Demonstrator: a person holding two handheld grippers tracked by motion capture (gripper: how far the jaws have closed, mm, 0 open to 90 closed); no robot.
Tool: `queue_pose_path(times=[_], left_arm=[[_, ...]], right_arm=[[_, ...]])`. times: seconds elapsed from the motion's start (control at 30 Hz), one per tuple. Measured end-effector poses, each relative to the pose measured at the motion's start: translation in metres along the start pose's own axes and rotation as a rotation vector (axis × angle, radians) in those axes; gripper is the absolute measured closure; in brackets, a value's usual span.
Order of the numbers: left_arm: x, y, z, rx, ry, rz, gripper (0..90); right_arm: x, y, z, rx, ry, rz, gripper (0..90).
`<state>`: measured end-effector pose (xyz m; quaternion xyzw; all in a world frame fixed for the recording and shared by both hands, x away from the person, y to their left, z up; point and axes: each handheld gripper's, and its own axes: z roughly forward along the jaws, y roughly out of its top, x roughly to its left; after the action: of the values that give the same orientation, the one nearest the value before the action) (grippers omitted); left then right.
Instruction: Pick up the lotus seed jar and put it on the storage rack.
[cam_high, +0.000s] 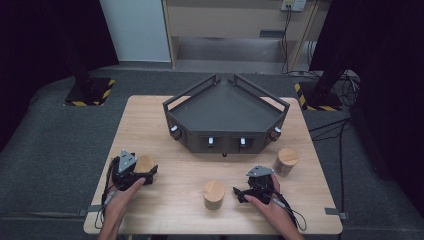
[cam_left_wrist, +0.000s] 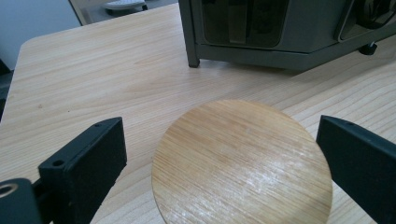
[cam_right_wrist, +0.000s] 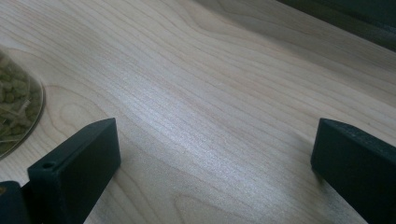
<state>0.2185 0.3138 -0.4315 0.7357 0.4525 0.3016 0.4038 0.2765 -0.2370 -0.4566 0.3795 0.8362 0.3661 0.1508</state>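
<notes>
Reaching over the jar (cam_left_wrist: 242, 163) near the tray (cam_high: 226, 107), the left gripper (cam_left_wrist: 224, 158) is open; its smooth lid looks slippery, so grab the sides.

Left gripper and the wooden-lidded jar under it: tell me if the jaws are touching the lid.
Apart. The left gripper view shows the left gripper open, with bare table between each black jaw and the round wooden lid of the jar.

**Wooden table carrying a tray and three jars**

A light wooden table (cam_high: 165, 210) is bearing a dark angular tray (cam_high: 225, 107) toward its far edge. Three wood-lidded jars are standing nearer: one at the left (cam_high: 146, 164), one in the middle (cam_high: 214, 194), one at the right (cam_high: 286, 161)
</notes>
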Motion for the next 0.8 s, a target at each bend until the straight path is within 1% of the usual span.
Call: queue_pose_path(times=[0.2, 0.47, 0.5, 0.53, 0.6, 0.67, 0.8], left_arm=[[0.000, -0.007, 0.001, -0.012, -0.004, 0.001, 1.9], [0.000, -0.013, 0.003, -0.015, 0.002, -0.001, 2.1], [-0.001, -0.013, 0.004, -0.014, 0.001, 0.004, 2.2], [0.000, -0.014, 0.005, -0.014, -0.003, 0.002, 2.3], [0.001, -0.017, 0.005, -0.019, -0.006, -0.017, 2.7], [0.001, -0.019, 0.005, -0.020, -0.006, -0.020, 3.5], [0.000, -0.020, 0.006, -0.013, -0.008, -0.011, 4.9]], right_arm=[[0.000, 0.000, 0.000, 0.000, 0.000, 0.000, 1.4], [0.000, 0.000, 0.000, 0.000, 0.000, 0.000, 1.4], [0.000, 0.000, 0.000, 0.000, 0.000, 0.000, 1.4], [0.000, 0.000, 0.000, 0.000, 0.000, 0.000, 1.4], [0.000, 0.000, 0.000, 0.000, 0.000, 0.000, 1.4], [0.000, 0.000, 0.000, 0.000, 0.000, 0.000, 1.4], [0.000, 0.000, 0.000, 0.000, 0.000, 0.000, 1.4]])
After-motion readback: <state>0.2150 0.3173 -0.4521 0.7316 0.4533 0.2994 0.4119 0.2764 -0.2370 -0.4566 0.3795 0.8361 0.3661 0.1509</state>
